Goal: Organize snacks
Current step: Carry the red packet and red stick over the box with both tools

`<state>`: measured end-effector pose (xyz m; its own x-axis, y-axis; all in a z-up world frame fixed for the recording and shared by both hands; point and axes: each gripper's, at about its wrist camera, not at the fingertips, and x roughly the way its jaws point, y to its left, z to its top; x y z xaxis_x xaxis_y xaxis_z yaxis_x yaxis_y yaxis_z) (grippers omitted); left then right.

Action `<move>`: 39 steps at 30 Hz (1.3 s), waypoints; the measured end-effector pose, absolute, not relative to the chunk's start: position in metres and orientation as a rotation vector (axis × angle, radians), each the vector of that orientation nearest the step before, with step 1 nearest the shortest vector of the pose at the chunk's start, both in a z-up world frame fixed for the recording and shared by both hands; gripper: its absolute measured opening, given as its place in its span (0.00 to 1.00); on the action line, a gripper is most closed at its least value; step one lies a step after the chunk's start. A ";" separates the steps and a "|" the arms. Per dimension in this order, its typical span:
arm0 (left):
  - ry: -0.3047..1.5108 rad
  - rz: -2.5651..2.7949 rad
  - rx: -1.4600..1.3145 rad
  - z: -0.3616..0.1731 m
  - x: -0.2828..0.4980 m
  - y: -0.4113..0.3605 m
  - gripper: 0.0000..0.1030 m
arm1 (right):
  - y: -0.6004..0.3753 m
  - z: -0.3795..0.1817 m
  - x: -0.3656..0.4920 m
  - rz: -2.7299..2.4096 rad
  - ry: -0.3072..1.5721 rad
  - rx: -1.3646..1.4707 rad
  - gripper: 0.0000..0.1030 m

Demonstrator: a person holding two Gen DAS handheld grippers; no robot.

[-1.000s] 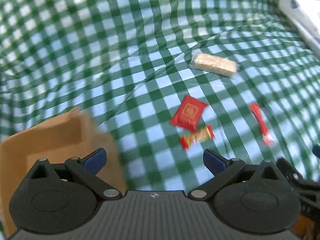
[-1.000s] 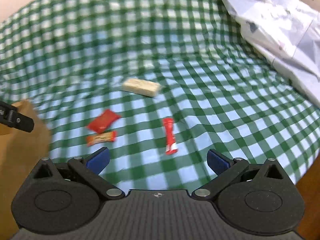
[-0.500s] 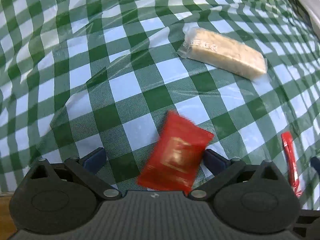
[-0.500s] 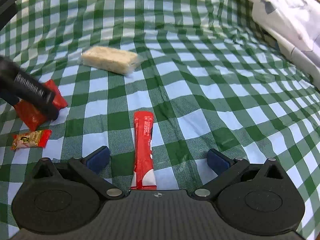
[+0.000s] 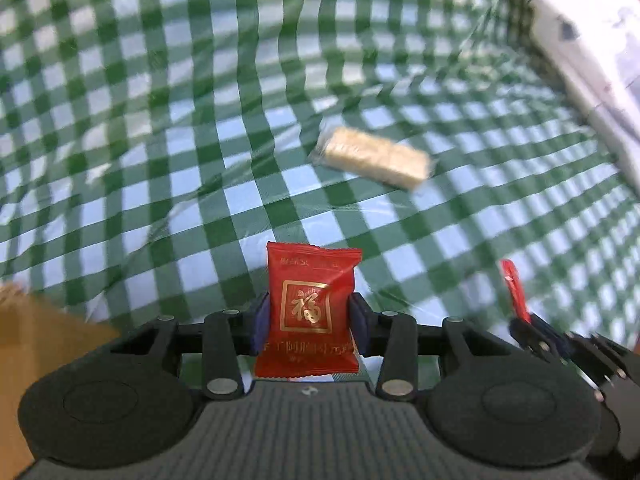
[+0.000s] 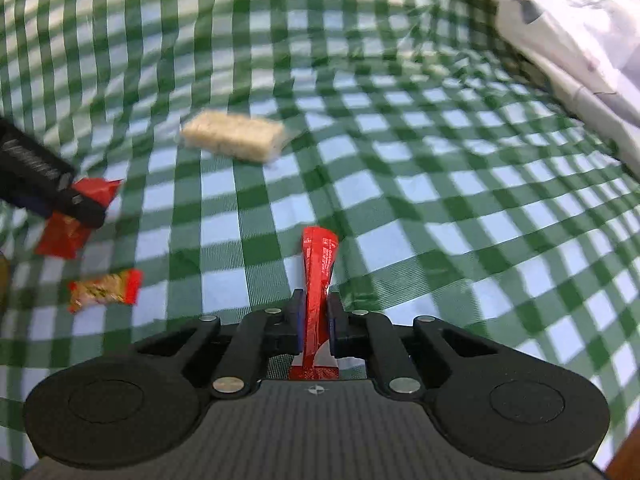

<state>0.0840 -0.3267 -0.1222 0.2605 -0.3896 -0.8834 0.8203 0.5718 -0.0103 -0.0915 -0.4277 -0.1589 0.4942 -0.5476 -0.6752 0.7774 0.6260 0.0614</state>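
Green-checked desk cloth carries a pale bar. Left tongs closing on red packet, apparently gripped. Right tongs clamp red stick sachet.

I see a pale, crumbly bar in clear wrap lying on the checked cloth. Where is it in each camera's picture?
Left wrist view: the pale bar lies right of centre, upper half.
Right wrist view: the same bar lies left of centre, upper half.
Shared landmark: the white crumpled sheet at upper right.
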 end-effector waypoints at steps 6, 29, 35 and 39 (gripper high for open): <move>0.937 -0.890 0.449 -0.057 0.024 -0.240 0.44 | -0.375 -0.107 -0.131 -0.786 0.562 0.408 0.11; 0.855 -0.617 0.270 0.022 -0.046 0.078 0.44 | -0.100 -0.009 -0.148 -0.324 0.577 0.268 0.11; 0.850 -0.600 0.224 0.024 -0.045 0.105 0.44 | -0.077 0.001 -0.150 -0.325 0.574 0.221 0.11; 0.844 -0.602 0.201 0.024 -0.043 0.112 0.44 | -0.070 0.002 -0.152 -0.326 0.582 0.199 0.11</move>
